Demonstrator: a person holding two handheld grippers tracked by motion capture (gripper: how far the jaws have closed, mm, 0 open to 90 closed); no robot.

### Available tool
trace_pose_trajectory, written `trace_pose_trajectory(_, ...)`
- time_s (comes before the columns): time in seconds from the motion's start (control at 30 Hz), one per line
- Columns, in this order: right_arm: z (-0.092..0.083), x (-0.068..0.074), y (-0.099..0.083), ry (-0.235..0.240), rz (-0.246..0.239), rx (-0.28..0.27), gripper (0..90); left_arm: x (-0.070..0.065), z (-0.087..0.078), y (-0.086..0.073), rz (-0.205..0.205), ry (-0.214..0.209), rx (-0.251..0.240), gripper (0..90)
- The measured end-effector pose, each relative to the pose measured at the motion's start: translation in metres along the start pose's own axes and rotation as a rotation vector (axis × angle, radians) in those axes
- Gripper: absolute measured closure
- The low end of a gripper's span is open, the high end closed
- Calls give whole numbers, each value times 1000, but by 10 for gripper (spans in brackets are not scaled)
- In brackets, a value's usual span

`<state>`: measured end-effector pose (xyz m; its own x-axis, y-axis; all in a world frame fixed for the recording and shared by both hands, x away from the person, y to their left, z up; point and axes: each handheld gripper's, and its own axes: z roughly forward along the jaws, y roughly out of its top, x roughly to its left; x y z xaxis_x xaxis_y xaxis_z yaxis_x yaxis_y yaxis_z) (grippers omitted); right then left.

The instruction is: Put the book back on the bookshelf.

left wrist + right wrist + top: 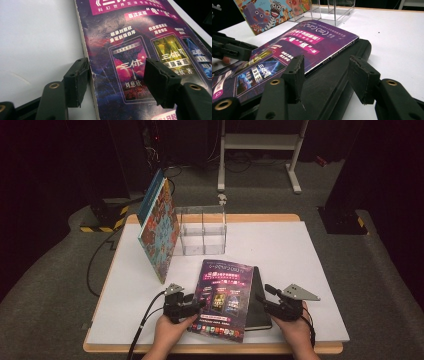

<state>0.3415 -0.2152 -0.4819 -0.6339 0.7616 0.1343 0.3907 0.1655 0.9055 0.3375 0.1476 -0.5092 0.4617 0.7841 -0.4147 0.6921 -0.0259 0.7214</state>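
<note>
1. Purple book [223,297]: lies flat, cover up, near the front edge of the white tabletop [300,265], its right part resting on item 2.
2. Black notebook [259,305]: flat under the purple book's right side, showing along that book's right edge.
3. My left tongs [192,306]: at the purple book's left edge. In the left gripper view [113,75] they stand apart, one jaw on the bare tabletop just beside the book's edge, the other over its cover; nothing is gripped.
4. My right tongs [262,300]: at the right side of the stack. In the right gripper view [324,75] they stand apart over the black notebook, one jaw by the purple book's edge; pads not pressing on anything.
5. Clear plastic organiser [202,230]: upright at the back of the tabletop, divided into compartments.
6. Animal picture book [159,227]: standing tilted, leaning against the organiser's left side.
</note>
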Motion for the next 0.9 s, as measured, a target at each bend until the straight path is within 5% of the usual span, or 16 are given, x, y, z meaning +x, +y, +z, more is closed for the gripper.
trace_pose_trajectory(0.3, 2, -4, -1, -24, 35, 25, 406, -13, 5, -4, -1, -92, -4, 346)
trace_pose_trajectory(0.43, 2, -6, 0, -33, 44, 35, 358, -26, 5, -3, 29, -138, -7, 348)
trace_pose_trajectory(0.57, 4, -9, 1, -24, 64, 67, 314, -39, 1, -2, 106, -172, -24, 341)
trace_pose_trajectory(0.67, 6, -9, 0, -14, 70, 86, 297, -41, -1, -2, 118, -184, -43, 371)
trace_pose_trajectory(0.7, 7, -9, 0, -12, 70, 92, 291, -48, 1, -4, 35, -191, -79, 370)
trace_pose_trajectory(0.77, 10, -8, 0, -14, 68, 106, 280, -49, 3, -5, 30, -178, -93, 368)
trace_pose_trajectory(0.8, 12, -8, 0, -18, 70, 121, 271, -41, 1, -4, 130, -154, -51, 362)
trace_pose_trajectory(0.9, 17, -11, 0, -5, 99, 132, 254, -36, 13, -4, 101, -128, -46, 253)
